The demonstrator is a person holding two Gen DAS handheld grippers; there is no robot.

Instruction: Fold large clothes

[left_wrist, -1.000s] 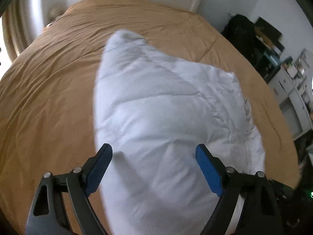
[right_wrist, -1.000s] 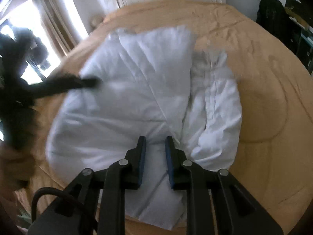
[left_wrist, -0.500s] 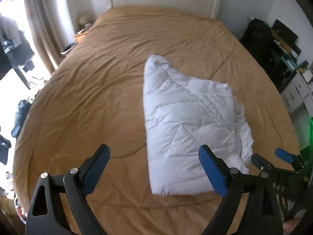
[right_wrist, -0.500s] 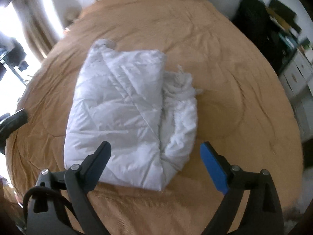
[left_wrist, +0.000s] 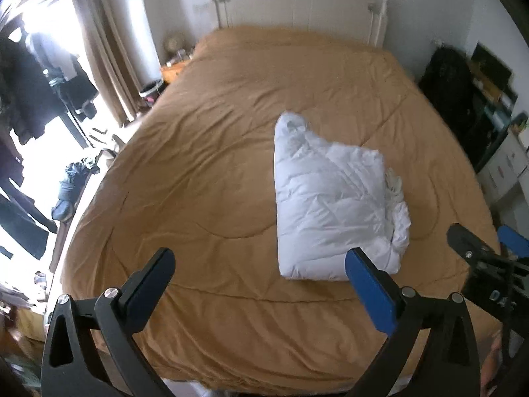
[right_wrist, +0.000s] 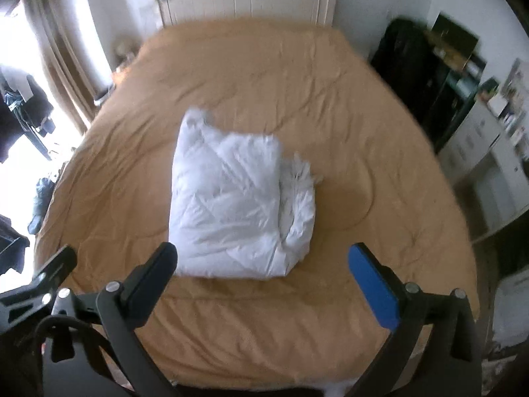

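Note:
A white padded garment (left_wrist: 330, 198) lies folded into a thick bundle on the tan bedcover (left_wrist: 205, 172), its loose layered edges on the right side. From the right wrist it sits a little left of centre as the same white bundle (right_wrist: 231, 205). My left gripper (left_wrist: 259, 258) hangs above the bed's near edge, its jaws opening wide with nothing between them. My right gripper (right_wrist: 263, 251) hovers just short of the bundle, jaws opening too and empty. Neither touches the garment.
A white headboard (left_wrist: 297, 0) stands at the far end of the bed. Curtains (left_wrist: 105, 49) and hanging dark clothes (left_wrist: 29, 92) are on the left. A black bag (right_wrist: 406, 66), shelves and white drawers (right_wrist: 479, 152) line the right side.
Both grippers rose and drew back from the garment, which now lies alone and folded on the bed. The right gripper went from nearly shut to wide open; the left widened a little.

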